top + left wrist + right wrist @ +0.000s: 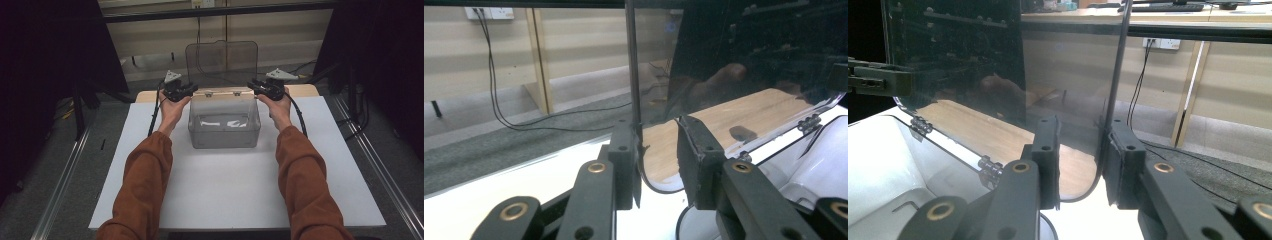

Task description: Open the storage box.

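Note:
A clear plastic box (224, 131) stands on the white tabletop (225, 190), its hinged clear lid (222, 57) raised upright behind it. My left gripper (187, 90) is at the lid's lower left corner and my right gripper (256, 87) at its lower right corner. In the left gripper view the jaws (659, 150) stand apart, with the lid (734, 60) edge running down against the left jaw. The right gripper view shows the gripper (1080, 150) open too, the lid (1068, 75) edge close by the right jaw. Small hinges (990, 167) join lid and box.
A wooden table edge (150, 95) shows behind the white top. Black curtains hang at both sides, with stand legs (80, 107) and cables on the grey floor. Metal rails (65, 175) run along the floor beside the table. A wall socket (1160, 43) with cables sits on the back wall.

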`<state>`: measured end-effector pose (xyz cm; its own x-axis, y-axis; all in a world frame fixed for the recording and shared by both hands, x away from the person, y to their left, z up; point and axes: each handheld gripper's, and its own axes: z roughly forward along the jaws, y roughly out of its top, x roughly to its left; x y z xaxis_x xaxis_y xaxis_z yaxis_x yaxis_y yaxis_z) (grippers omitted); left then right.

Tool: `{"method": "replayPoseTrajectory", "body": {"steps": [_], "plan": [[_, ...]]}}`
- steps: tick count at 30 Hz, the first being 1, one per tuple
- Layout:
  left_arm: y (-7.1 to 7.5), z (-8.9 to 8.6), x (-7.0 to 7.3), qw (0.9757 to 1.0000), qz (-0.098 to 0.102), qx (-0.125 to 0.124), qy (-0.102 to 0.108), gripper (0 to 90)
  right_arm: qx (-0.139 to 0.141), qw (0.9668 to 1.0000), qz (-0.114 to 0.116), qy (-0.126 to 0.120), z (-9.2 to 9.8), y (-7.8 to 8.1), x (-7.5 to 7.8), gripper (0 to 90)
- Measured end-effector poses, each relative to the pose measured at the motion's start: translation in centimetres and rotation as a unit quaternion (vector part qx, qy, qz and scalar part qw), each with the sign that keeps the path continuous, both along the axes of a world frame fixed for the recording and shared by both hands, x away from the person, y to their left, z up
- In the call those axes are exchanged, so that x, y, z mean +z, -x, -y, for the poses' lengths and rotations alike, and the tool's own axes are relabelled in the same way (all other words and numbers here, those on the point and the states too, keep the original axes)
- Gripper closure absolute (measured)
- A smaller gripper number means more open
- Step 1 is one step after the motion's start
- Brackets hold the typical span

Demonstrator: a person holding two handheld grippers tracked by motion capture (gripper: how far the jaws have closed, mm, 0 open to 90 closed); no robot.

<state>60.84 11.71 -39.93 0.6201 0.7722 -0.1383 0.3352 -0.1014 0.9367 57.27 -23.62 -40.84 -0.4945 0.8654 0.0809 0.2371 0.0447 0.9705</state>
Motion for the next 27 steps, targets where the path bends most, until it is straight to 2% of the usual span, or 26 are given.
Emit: {"method": "replayPoseTrajectory", "body": {"steps": [7,14,18,19,21,27], "plan": [[-0.56,-0.07,0.0,0.9997,-0.023,-0.01,-0.005,66.4,-0.004,0.9999,-0.011,-0.005,-0.02,-0.18,0.07,69.2],[-0.78,-0.41,0.2,0.9988,-0.043,-0.023,-0.003,68.9,-0.008,0.9995,-0.027,-0.016,-0.01,-0.36,0.23,69.6],[-0.81,-0.39,0.22,0.9985,-0.05,-0.022,0.0,69.3,-0.013,0.9991,-0.037,-0.015,-0.12,-0.45,0.43,69.6],[-0.83,-0.38,0.28,0.9984,-0.053,-0.02,-0.001,69.4,-0.012,0.9987,-0.045,-0.021,-0.07,-0.53,0.51,69.8],[-0.86,-0.27,0.38,0.9983,-0.056,-0.017,-0.005,69.3,-0.011,0.9987,-0.045,-0.02,-0.07,-0.6,0.54,69.8],[-1.04,-0.07,0.65,0.9972,-0.074,-0.009,-0.005,69.0,-0.016,0.9972,-0.067,-0.032,-0.07,-0.93,0.73,69.6]]}}
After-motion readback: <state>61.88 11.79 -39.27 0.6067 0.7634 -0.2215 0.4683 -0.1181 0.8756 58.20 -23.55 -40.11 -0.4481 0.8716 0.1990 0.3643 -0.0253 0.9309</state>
